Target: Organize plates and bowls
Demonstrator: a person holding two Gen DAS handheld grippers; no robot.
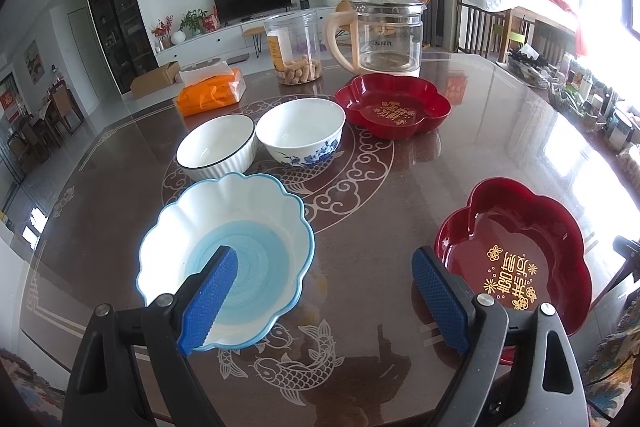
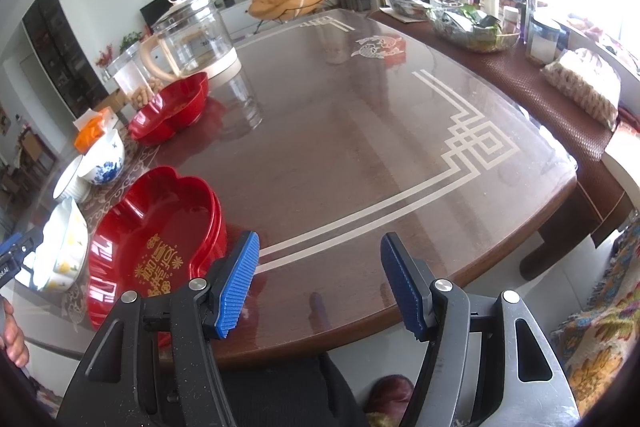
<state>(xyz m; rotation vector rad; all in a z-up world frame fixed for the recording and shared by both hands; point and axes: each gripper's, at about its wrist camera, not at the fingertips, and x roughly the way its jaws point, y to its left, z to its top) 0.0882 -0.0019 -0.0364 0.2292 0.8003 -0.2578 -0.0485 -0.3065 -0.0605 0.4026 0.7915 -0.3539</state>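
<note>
Blue-centred scalloped bowl [image 1: 226,259] sits lower left in the left wrist view, under the left gripper [image 1: 324,291], whose spread jaws hold nothing. Near red plate [image 2: 156,239] lies just left of the right gripper [image 2: 320,283], likewise spread and empty-handed.

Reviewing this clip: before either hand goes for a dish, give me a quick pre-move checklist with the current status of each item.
1. Left tongs open and empty: ok.
2. Right tongs open and empty: ok.
3. Blue-rimmed bowl upright on the table, clear of the other dishes: ok.
4. Near red dish resting flat: ok; in the right wrist view it looks like two dishes nested.
5. Far red dish free of the glass kettle behind it: ok, a gap shows.
6. The two white bowls apart or touching: cannot tell.
</note>
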